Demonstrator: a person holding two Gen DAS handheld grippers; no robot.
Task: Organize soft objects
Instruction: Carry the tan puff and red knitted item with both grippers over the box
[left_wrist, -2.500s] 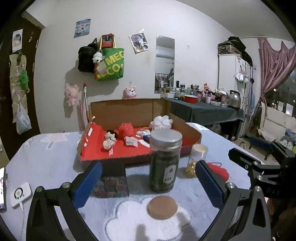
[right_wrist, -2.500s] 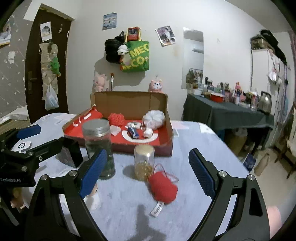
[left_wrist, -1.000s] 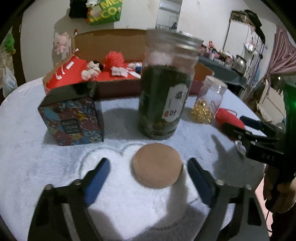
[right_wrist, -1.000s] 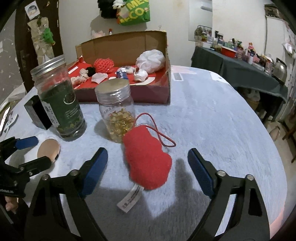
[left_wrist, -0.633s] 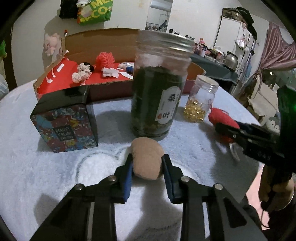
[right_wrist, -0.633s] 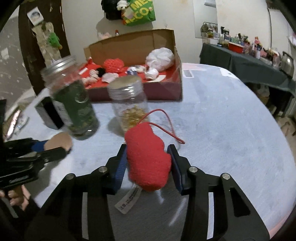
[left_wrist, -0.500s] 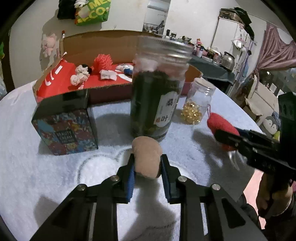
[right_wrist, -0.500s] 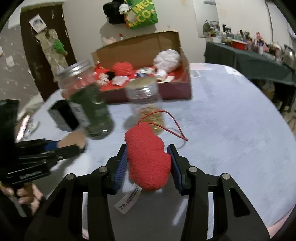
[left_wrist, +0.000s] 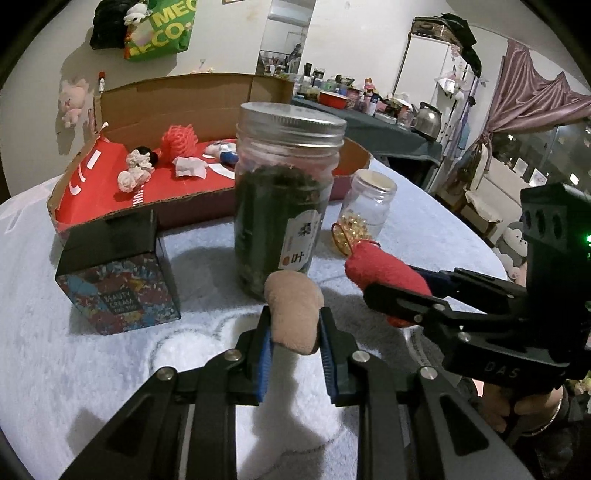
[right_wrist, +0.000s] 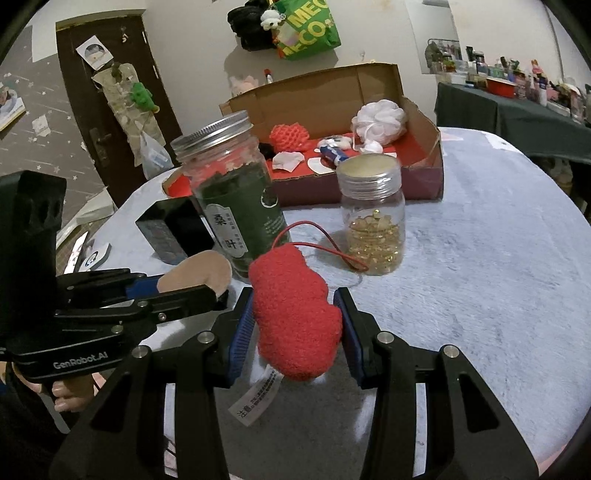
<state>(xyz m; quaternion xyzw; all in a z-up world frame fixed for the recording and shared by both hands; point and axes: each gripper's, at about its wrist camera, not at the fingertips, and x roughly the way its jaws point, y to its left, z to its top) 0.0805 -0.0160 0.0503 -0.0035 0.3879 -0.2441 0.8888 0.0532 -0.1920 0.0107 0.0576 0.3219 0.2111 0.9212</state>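
Note:
My left gripper (left_wrist: 293, 328) is shut on a tan round puff (left_wrist: 293, 314), squeezed edge-on and lifted off the white mat. The same puff (right_wrist: 195, 275) shows at the left of the right wrist view, in the left gripper (right_wrist: 207, 291). My right gripper (right_wrist: 295, 325) is shut on a fuzzy red pouch (right_wrist: 293, 321) with a red cord and a white tag, held above the table. That red pouch (left_wrist: 384, 273) appears at the right of the left wrist view. Behind stands an open cardboard box (left_wrist: 177, 92) with a red floor holding several small soft items.
A tall jar of dark leaves (left_wrist: 284, 199) and a small jar of gold capsules (right_wrist: 373, 221) stand between the grippers and the box. A black patterned carton (left_wrist: 118, 280) sits to the left. A white mesh sponge (right_wrist: 380, 118) lies in the box. A hand (left_wrist: 528, 410) holds the right gripper.
Both grippers closed from wide open, the left onto the tan puff and the right onto the red pouch. Each item has since been lifted off the table, and the right gripper swung left.

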